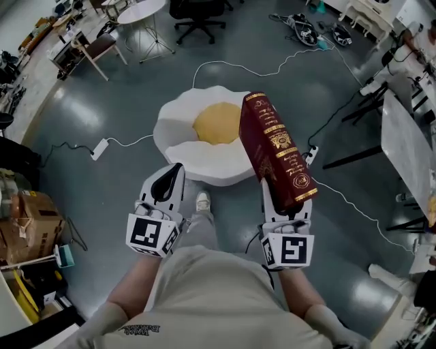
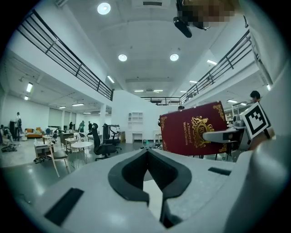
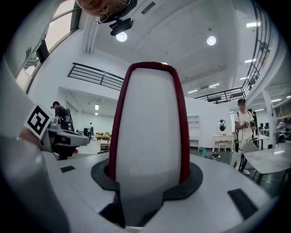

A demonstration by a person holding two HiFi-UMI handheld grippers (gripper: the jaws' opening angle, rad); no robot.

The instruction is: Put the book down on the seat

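Note:
My right gripper is shut on a thick dark red book with gold print. It grips the book's lower end and holds it upright, tilted a little left, above the floor. In the right gripper view the book's white page edge rises between the jaws of the right gripper, with red covers on both sides. The seat is a low white egg-shaped stool with a yellow centre, on the floor just ahead of the book. My left gripper is shut and empty, left of the book.
White cables and a power strip lie on the grey floor around the seat. An office chair, a round white table and a wooden chair stand farther off. Boxes are at the left, a table at the right.

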